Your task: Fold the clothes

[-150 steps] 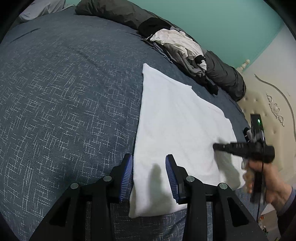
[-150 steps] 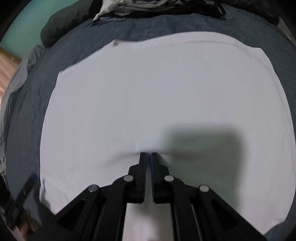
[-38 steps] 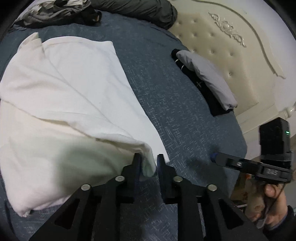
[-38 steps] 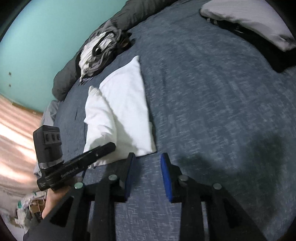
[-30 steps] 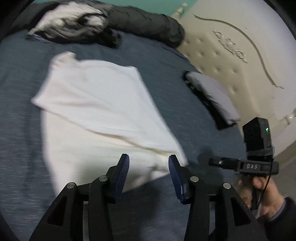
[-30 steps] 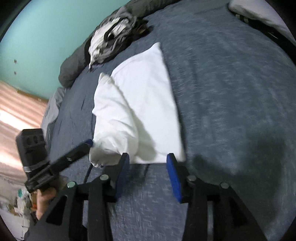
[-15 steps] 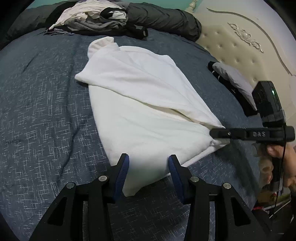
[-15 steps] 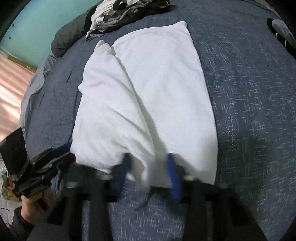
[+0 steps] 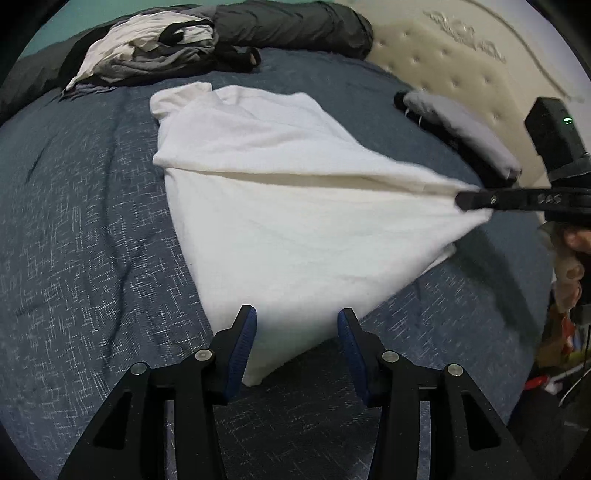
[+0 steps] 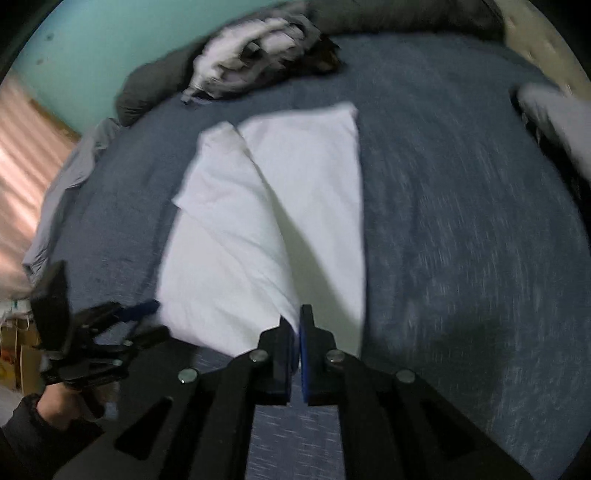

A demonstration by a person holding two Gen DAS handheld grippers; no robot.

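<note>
A white garment (image 9: 288,206) lies partly folded on the dark blue bedspread (image 9: 85,229); it also shows in the right wrist view (image 10: 266,221). My left gripper (image 9: 297,336) is open, its blue pads on either side of the garment's near corner. My right gripper (image 10: 295,332) is shut on the garment's near edge and lifts that corner off the bed. In the left wrist view the right gripper (image 9: 465,201) shows at the right, pinching the raised corner. In the right wrist view the left gripper (image 10: 147,306) shows at the lower left, open.
A heap of unfolded clothes (image 9: 147,48) lies against a dark bolster (image 9: 295,26) at the far side. A folded grey and black stack (image 9: 465,129) sits near the cream padded headboard (image 9: 461,62). Clutter (image 9: 561,350) shows beyond the bed's right edge.
My left gripper let go of the garment's corner, opened and drew back to the near corner. My right gripper came in, shut on the garment's edge and raised it.
</note>
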